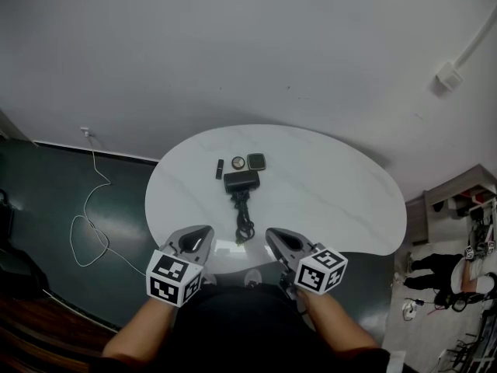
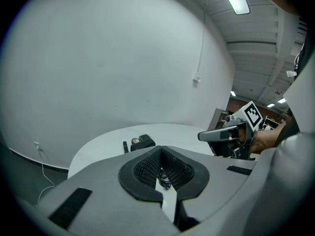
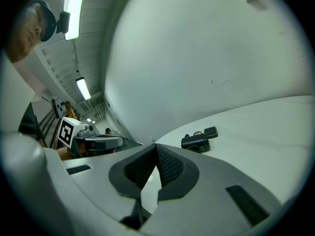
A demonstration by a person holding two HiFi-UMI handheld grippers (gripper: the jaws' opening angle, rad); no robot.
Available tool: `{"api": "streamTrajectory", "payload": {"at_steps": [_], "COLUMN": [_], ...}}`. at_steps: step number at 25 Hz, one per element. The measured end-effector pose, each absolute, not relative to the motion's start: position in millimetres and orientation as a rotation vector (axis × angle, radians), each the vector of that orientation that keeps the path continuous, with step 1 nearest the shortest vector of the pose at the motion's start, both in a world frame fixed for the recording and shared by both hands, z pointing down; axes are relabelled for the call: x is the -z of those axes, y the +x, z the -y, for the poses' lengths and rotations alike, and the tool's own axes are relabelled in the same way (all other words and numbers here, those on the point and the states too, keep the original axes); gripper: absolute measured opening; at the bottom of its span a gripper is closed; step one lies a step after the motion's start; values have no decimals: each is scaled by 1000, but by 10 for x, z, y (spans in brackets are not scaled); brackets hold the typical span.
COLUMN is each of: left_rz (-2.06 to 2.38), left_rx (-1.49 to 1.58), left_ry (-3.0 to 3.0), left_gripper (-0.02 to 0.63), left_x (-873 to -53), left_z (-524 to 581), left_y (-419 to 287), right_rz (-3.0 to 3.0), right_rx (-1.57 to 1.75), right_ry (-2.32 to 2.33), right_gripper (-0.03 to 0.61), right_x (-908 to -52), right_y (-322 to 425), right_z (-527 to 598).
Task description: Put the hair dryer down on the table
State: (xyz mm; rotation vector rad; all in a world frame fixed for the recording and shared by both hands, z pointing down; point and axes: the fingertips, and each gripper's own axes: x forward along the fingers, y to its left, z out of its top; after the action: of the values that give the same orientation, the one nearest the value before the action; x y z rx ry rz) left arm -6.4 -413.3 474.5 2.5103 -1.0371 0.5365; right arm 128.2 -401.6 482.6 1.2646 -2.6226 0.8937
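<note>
Hair dryer (image 1: pixel 241 180) is seen lying on the white table (image 1: pixel 342 200), its black cord (image 1: pixel 244 222) bunched toward the near edge; any print on it is too small to be read. Small items (image 1: pixel 238 162) just beyond it cannot be identified. Left gripper (image 1: pixel 206 231) and right gripper (image 1: pixel 272 234) are held at the near edge, jaws closed on nothing.

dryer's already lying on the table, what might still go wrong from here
1. The cord coils toward the near edge of the table, between the shut left gripper and right gripper; a forward move might snag it and drag the hair dryer.
2. Three small items lie just beyond the hair dryer, so a shifted dryer could knock them.
</note>
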Motion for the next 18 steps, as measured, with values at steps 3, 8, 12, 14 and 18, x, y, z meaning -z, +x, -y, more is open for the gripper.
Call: {"api": "streamTrajectory", "payload": {"at_steps": [3, 8, 12, 14, 18], "left_rz": [1040, 1038, 1036, 1035, 1037], "left_rx": [-536, -537, -538, -539, -542], "left_ry": [2511, 2512, 2509, 2507, 2505], "left_gripper": [11, 11, 11, 11, 11], "left_x": [-4738, -4733, -4745, -4751, -4752], "left_z": [4138, 4141, 4150, 4153, 4174], "left_y": [-75, -82, -84, -81, -77], "right_rz": [2621, 2619, 2615, 2613, 2608], "right_rx": [-891, -888, -887, -888, -894], "right_ry": [1261, 1261, 1262, 1262, 1263], "right_gripper": [9, 9, 9, 9, 9], "right_x": [-4825, -4818, -4831, -4842, -4865], "right_y": [1274, 1270, 1274, 1277, 1283], "right_z": [4015, 4024, 4038, 4041, 4063]}}
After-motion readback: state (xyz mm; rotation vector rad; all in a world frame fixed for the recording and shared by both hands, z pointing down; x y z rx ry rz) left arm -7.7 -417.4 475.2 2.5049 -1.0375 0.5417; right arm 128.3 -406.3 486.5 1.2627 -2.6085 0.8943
